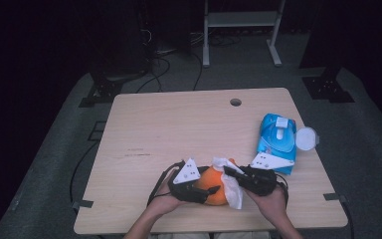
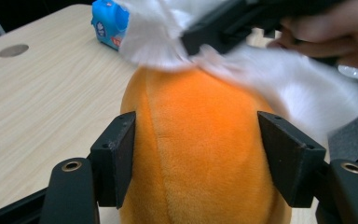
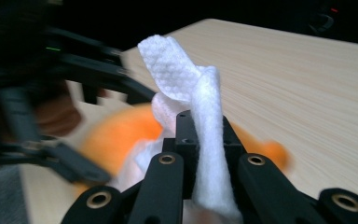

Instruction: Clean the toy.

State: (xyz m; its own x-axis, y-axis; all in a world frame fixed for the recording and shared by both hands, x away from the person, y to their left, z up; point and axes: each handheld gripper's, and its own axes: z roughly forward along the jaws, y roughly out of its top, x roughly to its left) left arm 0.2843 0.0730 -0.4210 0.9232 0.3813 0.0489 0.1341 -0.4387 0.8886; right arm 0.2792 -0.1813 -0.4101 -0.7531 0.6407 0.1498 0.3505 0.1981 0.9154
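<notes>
Wiping the orange plush toy (image 1: 215,188) goes best if you keep your left gripper (image 1: 202,190) steady and let the right one do the travelling. At this moment your left gripper is clamped across the toy: in the left gripper view its two black jaws sit against the toy's flanks (image 2: 200,149), one on each side, with the plush bulging between them. Your right gripper (image 1: 230,172) has its jaws pressed together on a white wipe (image 3: 200,121), a fold of it standing up from between the jaw tips and the rest trailing down toward you.

The toy rests on the tabletop (image 1: 179,124) directly ahead of the left gripper and just below the tips of the right one, where the wipe drapes over its top. Judging by the blur in both gripper views, the stroke is under way, so keep the pressure light: plush drags on a damp cloth, and a hard push could tip or twist the toy out of the left hold. Sweep along the seam rather than across it, and re-fold the wipe if the loose tail starts to bunch.

The toy is egg-shaped, and its long axis seems to run away from the left gripper, narrowing toward the far end under the wipe; I can't tell which end is its front. The blue wipe pack (image 1: 277,142) lies beyond your right gripper, lid (image 1: 307,138) open.
</notes>
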